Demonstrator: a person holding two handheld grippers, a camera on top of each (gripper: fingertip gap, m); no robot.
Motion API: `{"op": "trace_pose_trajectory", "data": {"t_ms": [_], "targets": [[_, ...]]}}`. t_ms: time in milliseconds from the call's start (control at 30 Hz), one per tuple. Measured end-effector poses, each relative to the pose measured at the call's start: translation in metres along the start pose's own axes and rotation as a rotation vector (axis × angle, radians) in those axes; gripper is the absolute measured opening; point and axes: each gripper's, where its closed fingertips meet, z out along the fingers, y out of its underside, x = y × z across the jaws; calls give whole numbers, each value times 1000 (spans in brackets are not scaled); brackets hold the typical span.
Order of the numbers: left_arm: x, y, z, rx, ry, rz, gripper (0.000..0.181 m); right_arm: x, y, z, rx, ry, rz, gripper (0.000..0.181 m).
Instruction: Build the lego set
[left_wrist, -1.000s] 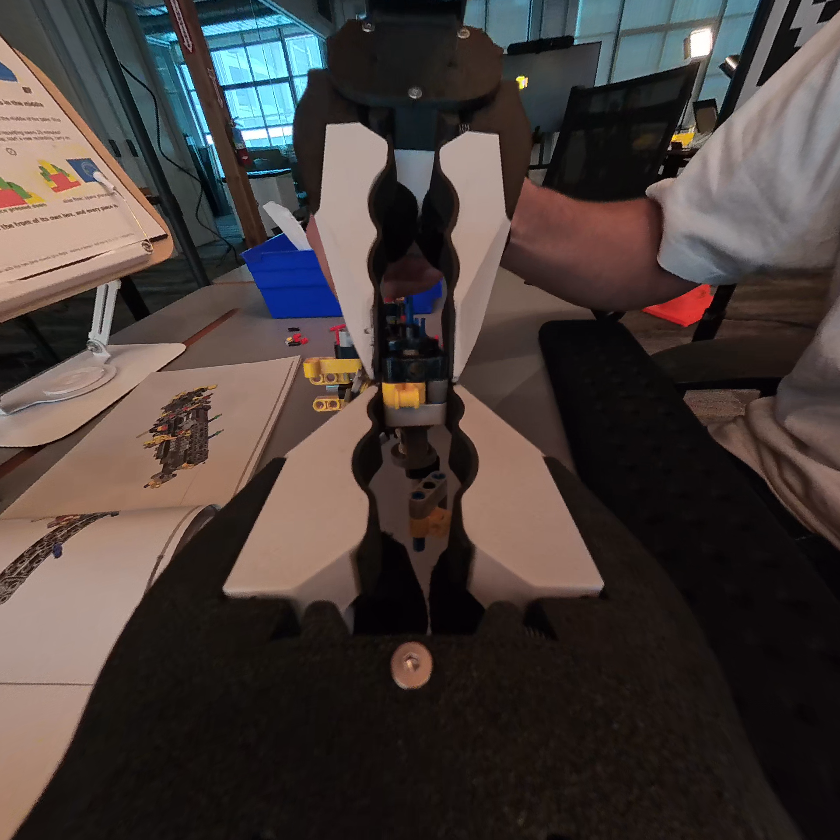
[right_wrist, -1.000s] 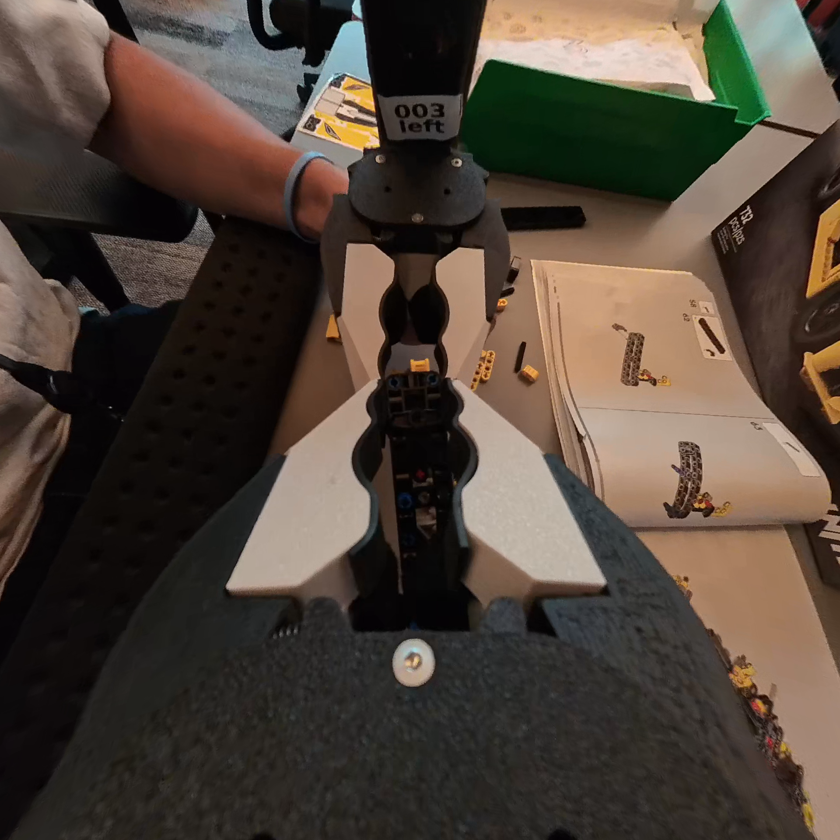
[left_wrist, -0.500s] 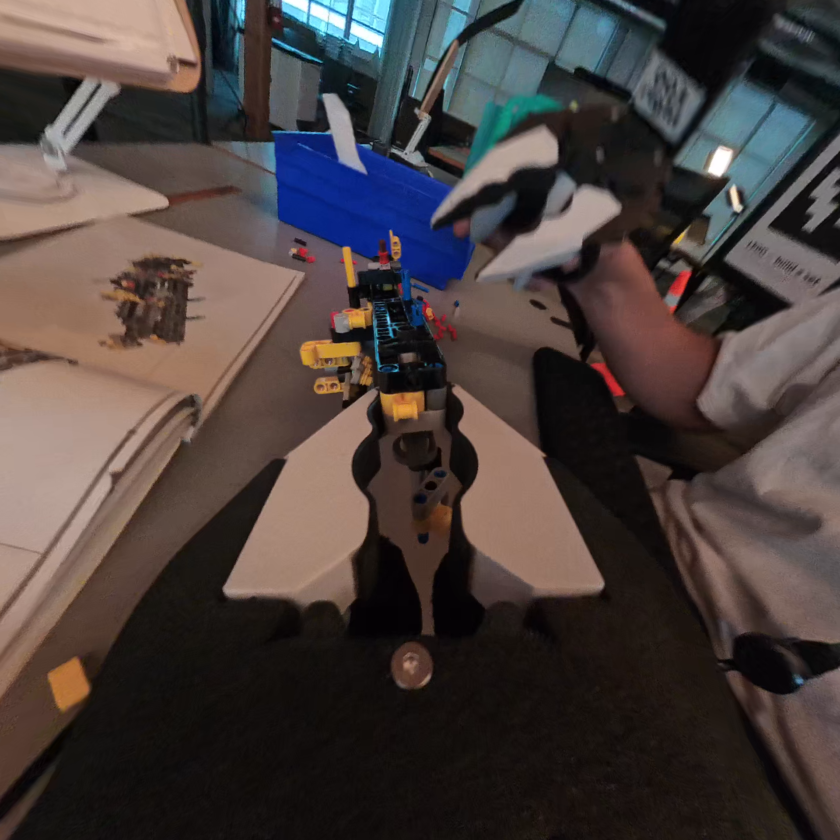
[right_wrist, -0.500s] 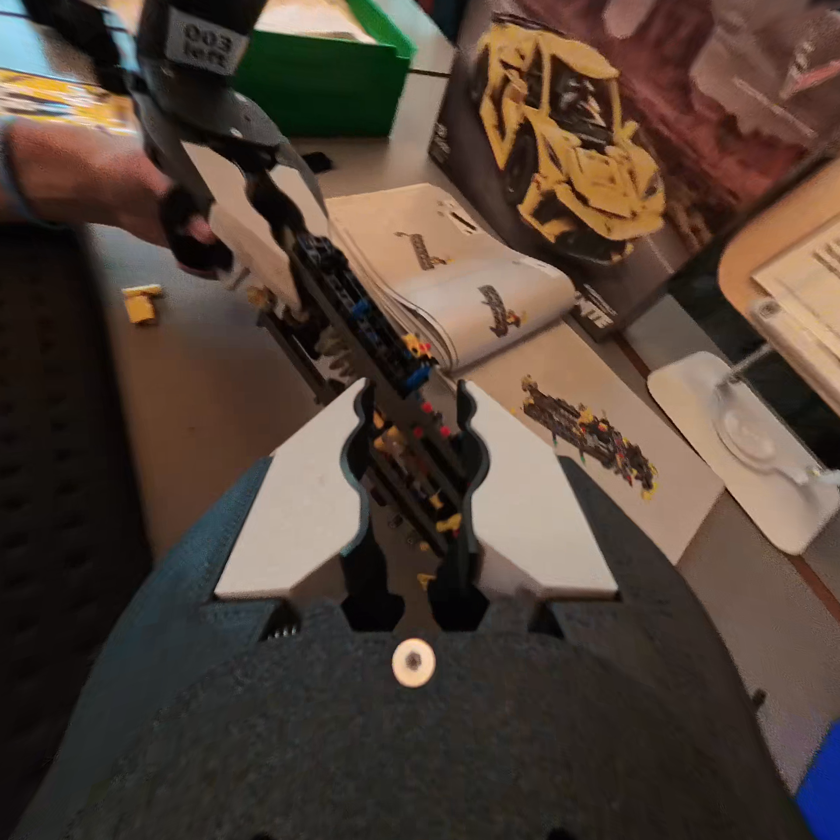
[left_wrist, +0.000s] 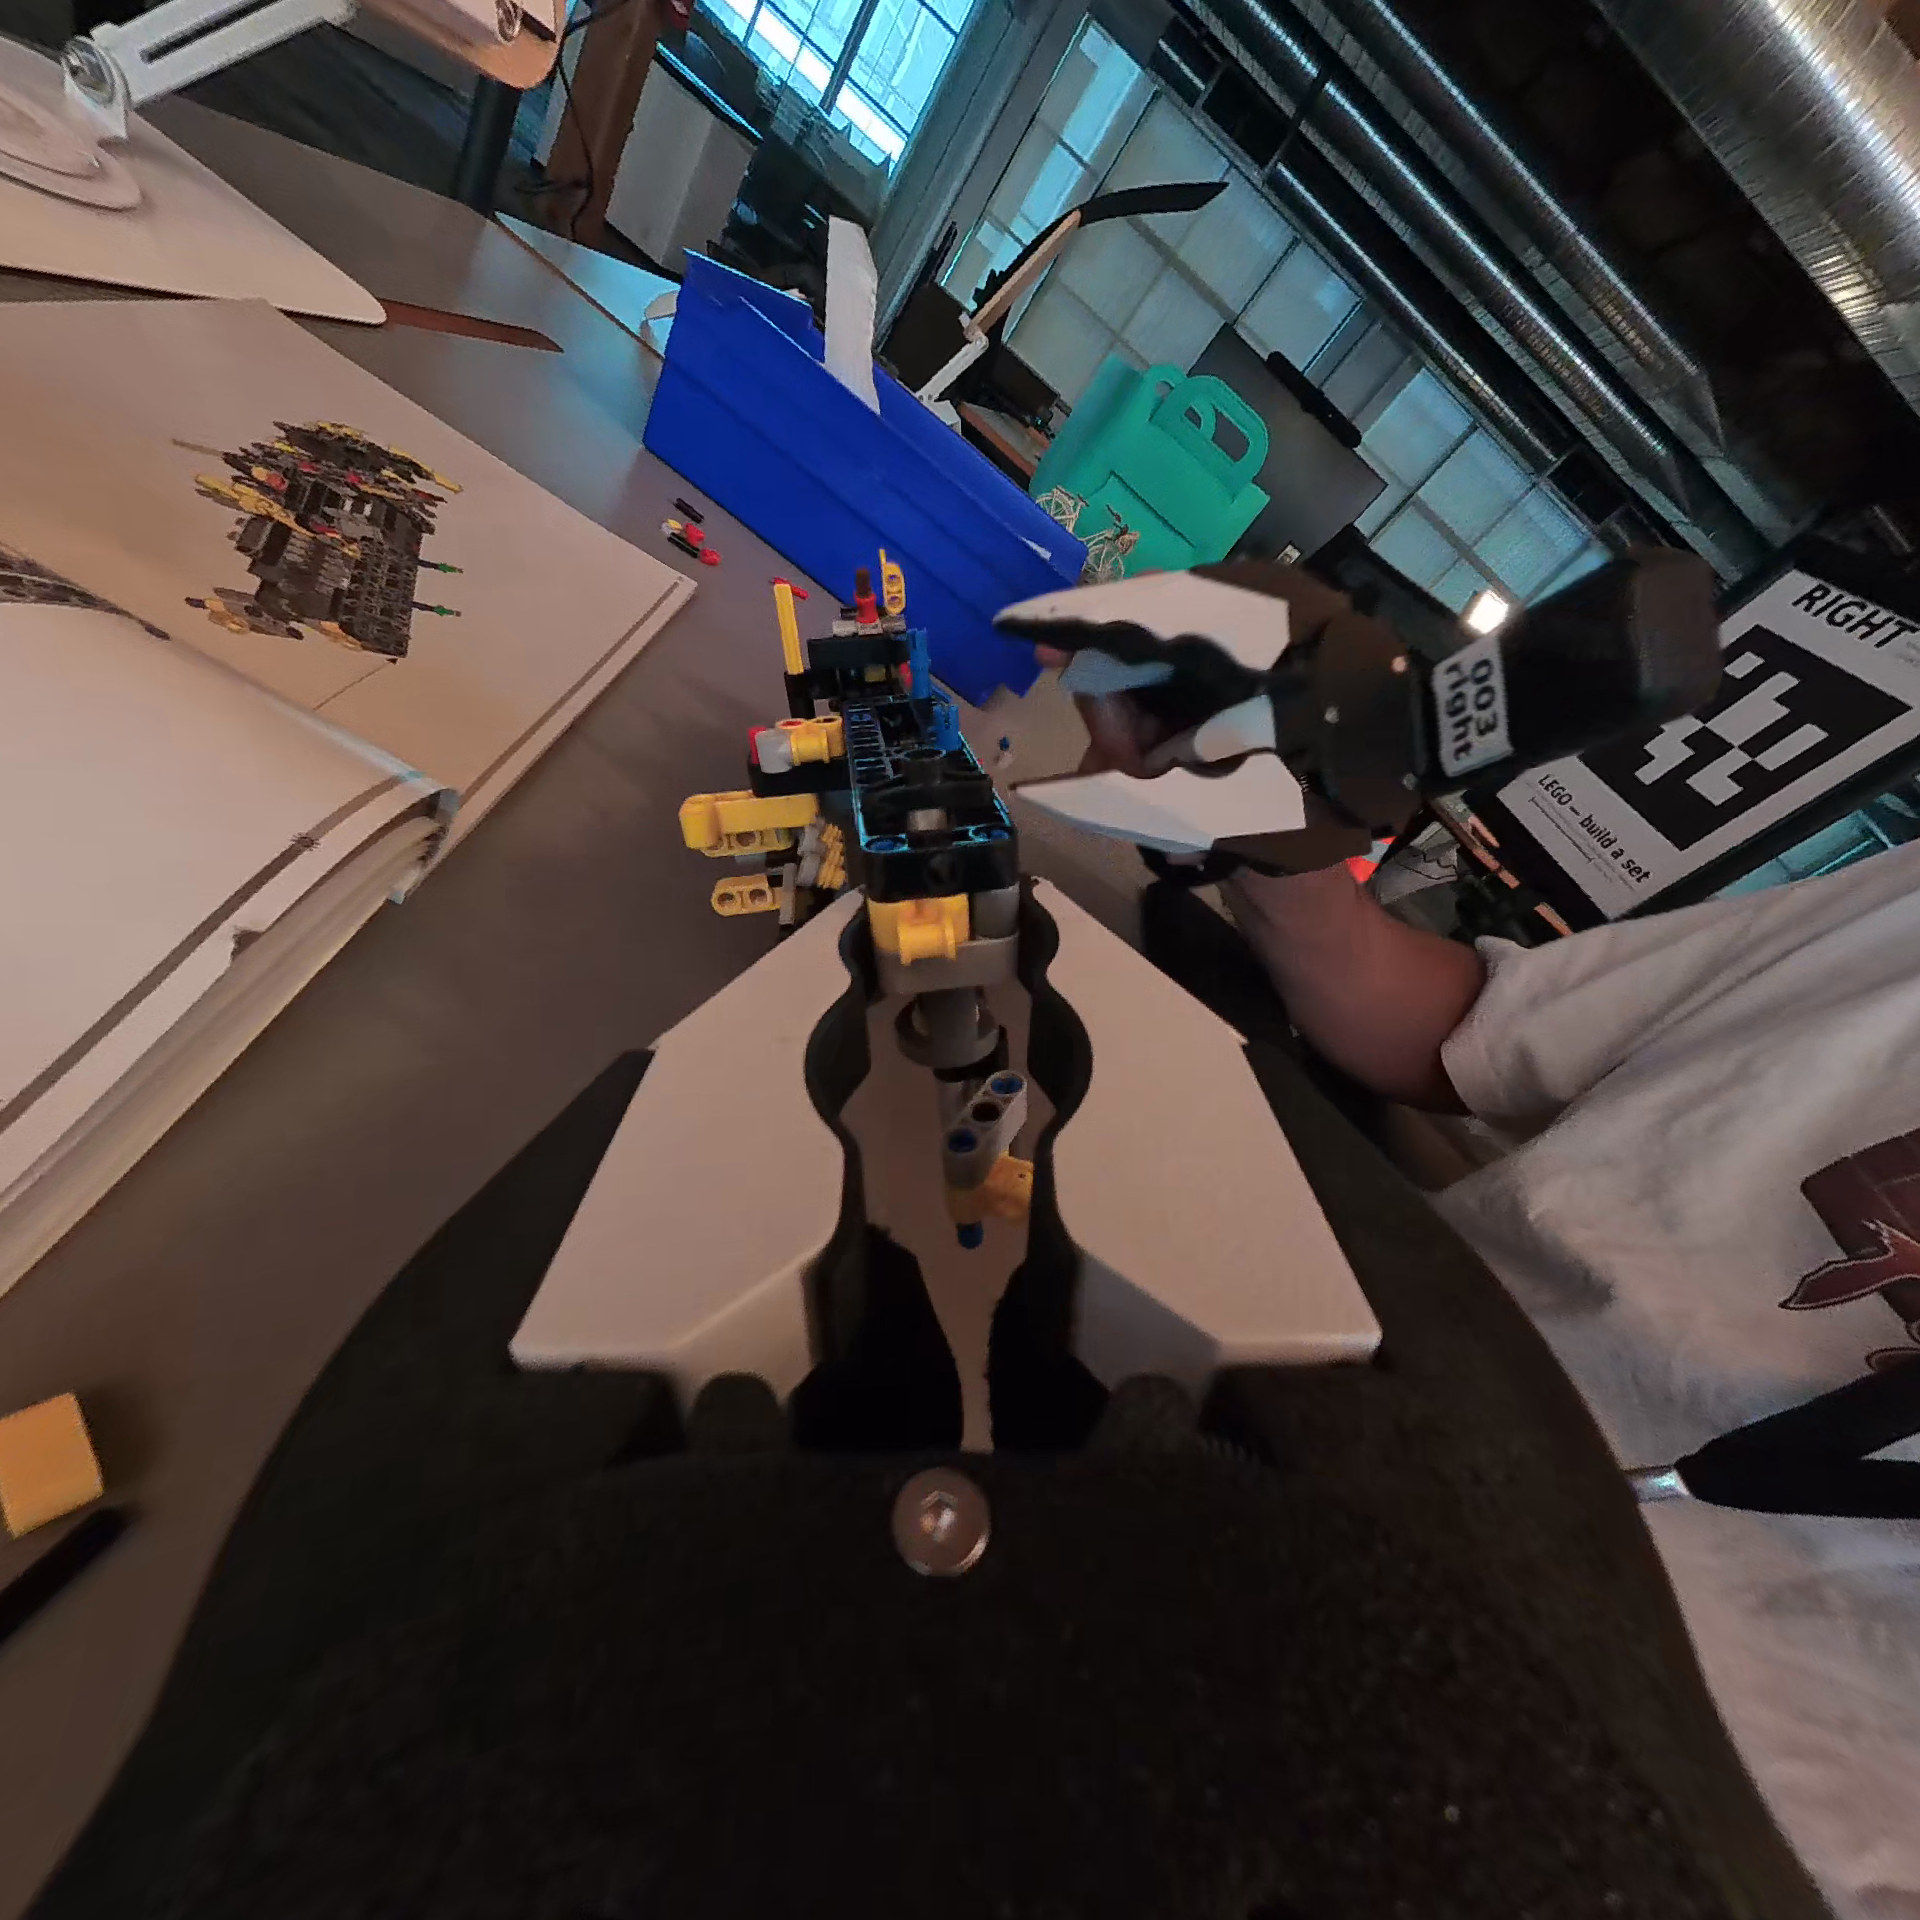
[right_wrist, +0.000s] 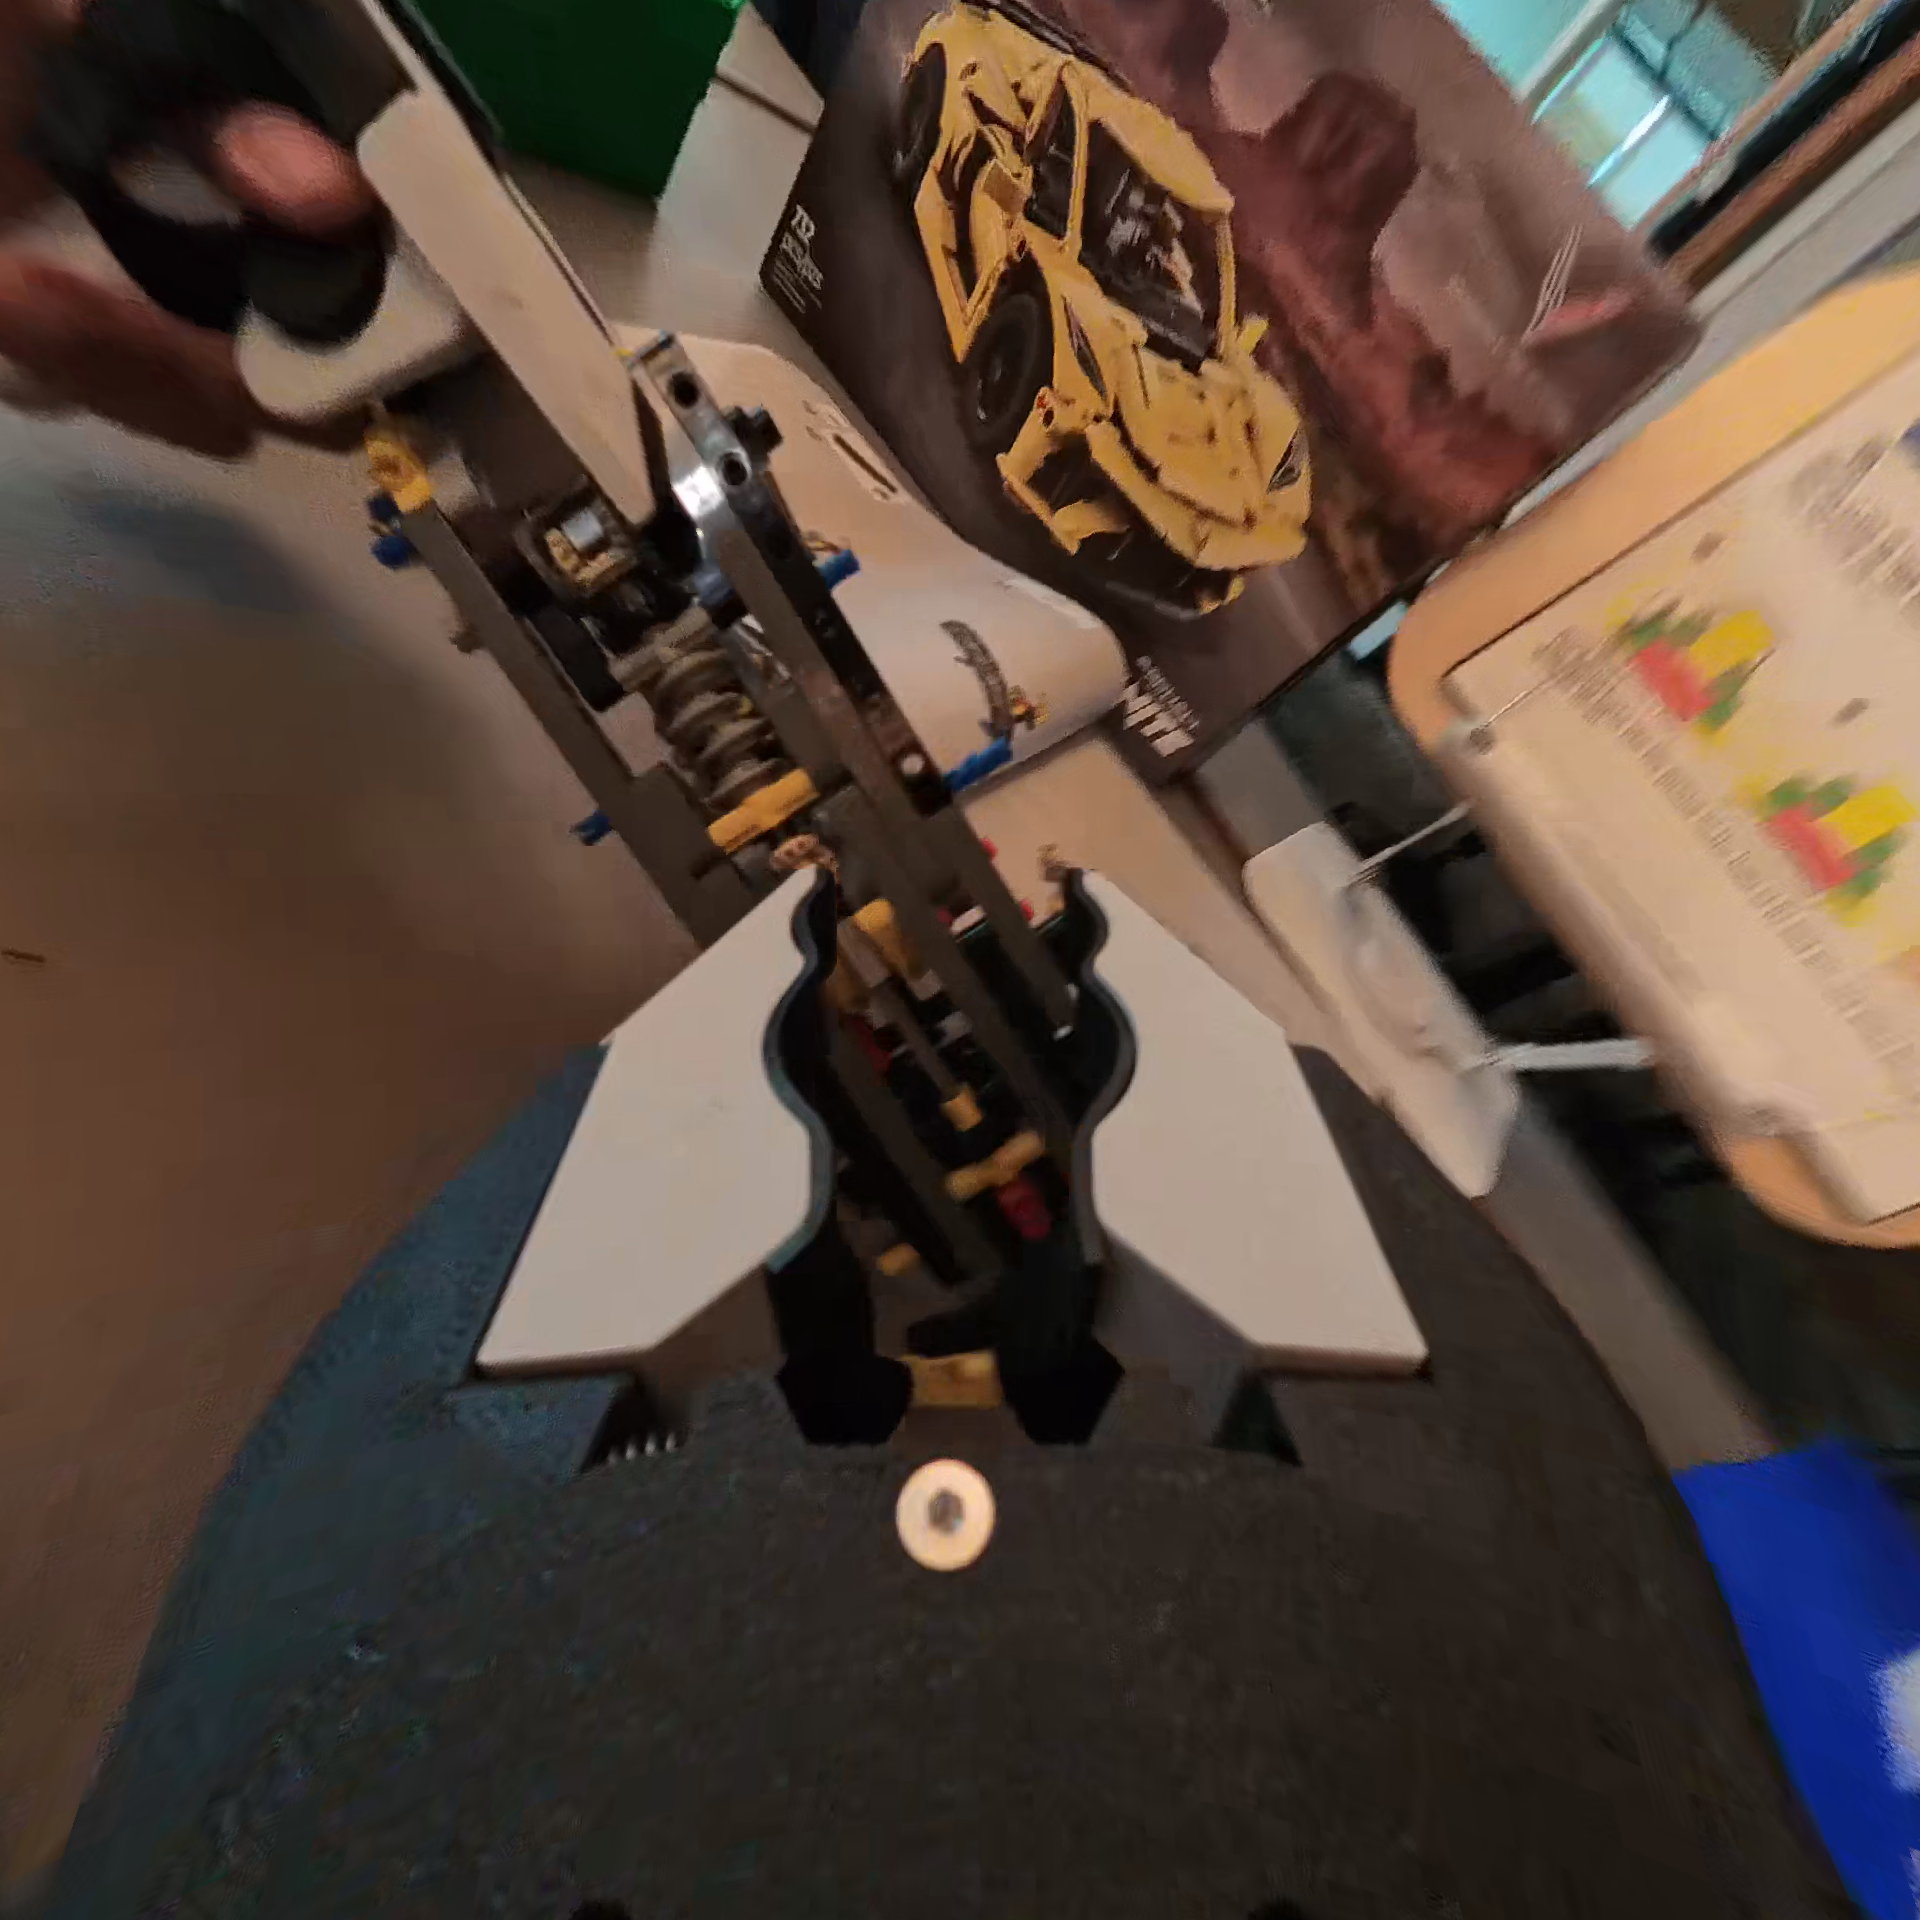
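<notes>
The lego assembly (left_wrist: 914, 769) is a long black frame with blue, yellow and red pieces. My left gripper (left_wrist: 940, 904) is shut on its near end and holds it above the table, pointing away from me. My right gripper (left_wrist: 1013, 712) is open and empty, just right of the assembly's far part and apart from it. In the blurred right wrist view the assembly (right_wrist: 810, 623) runs up from between the fingers of my open right gripper (right_wrist: 951, 894) to a left gripper finger (right_wrist: 488, 281) at the upper left.
An open instruction booklet (left_wrist: 260, 623) lies left. A blue bin (left_wrist: 831, 488) stands behind, with loose small pieces (left_wrist: 691, 535) in front of it. A yellow piece (left_wrist: 42, 1460) lies near left. The set box (right_wrist: 1195, 364) and a clipboard stand (right_wrist: 1714, 779) are beyond. A person's arm (left_wrist: 1351, 987) is on the right. Left tips to right tips: about 9 centimeters. To the yellow piece (left_wrist: 42, 1460): left tips about 15 centimeters, right tips about 20 centimeters.
A second ago both grippers held the assembly end to end. My right gripper has let go, opened and swung off to the right. My left gripper has tilted, still holding the assembly.
</notes>
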Motion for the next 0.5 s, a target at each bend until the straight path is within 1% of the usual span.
{"op": "trace_pose_trajectory", "data": {"t_ms": [67,167,233,333,500], "targets": [[1,-1,0,3,1,4,26,5,-5,4,-27,1,-116,43],[2,-2,0,9,8,9,26,1,1,13,-96,-81,-236,44],[4,-2,0,8,12,17,26,1,2,18,-112,-99,-304,44],[7,-3,0,9,20,31,26,-4,-3,21,-105,-135,-356,44],[12,-1,1,-6,46,35,24,-4,-3,31,-126,-140,-421,45]]}}
